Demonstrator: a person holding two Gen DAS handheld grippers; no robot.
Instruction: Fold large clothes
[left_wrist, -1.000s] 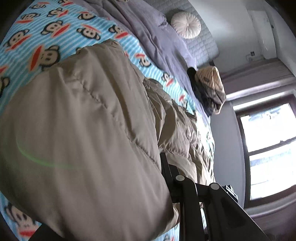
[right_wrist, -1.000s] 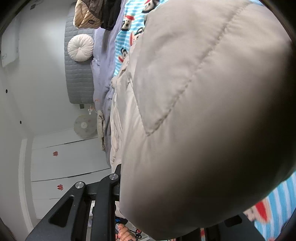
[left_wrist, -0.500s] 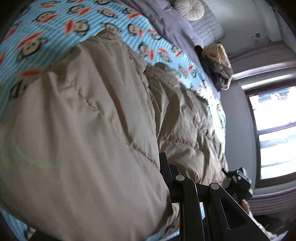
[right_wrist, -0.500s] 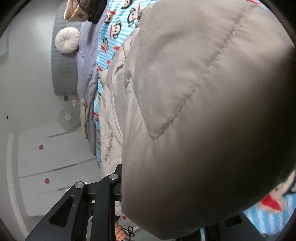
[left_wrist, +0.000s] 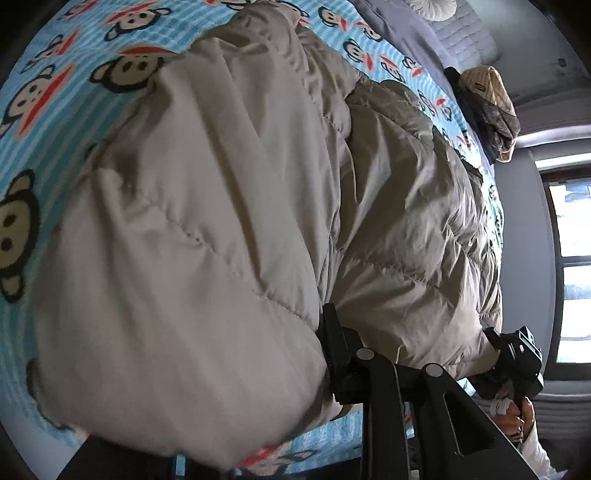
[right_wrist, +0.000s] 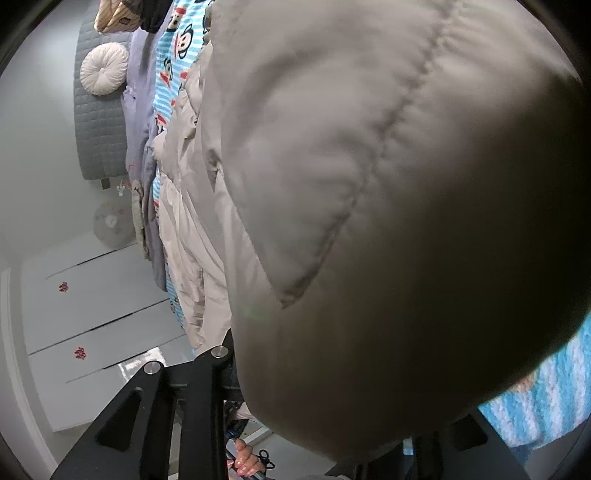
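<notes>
Two views: each wrist camera is filled mostly by the beige puffer jacket (left_wrist: 229, 206), which lies on the monkey-print sheet (left_wrist: 55, 74).
Left view only: window (left_wrist: 572, 277), the right gripper (left_wrist: 517, 354) at the jacket's far edge, clothes pile (left_wrist: 487, 107).
Right view only: white wardrobe doors (right_wrist: 92, 314), round cushion (right_wrist: 103, 68), grey headboard (right_wrist: 96, 140).
Left gripper (left_wrist: 328, 354): fingers clamped on the jacket's padded edge.
Right gripper, own view: jacket bunched over the fingers; closed on the fabric.

Both claw tips buried under jacket (left_wrist: 207, 229)
</notes>
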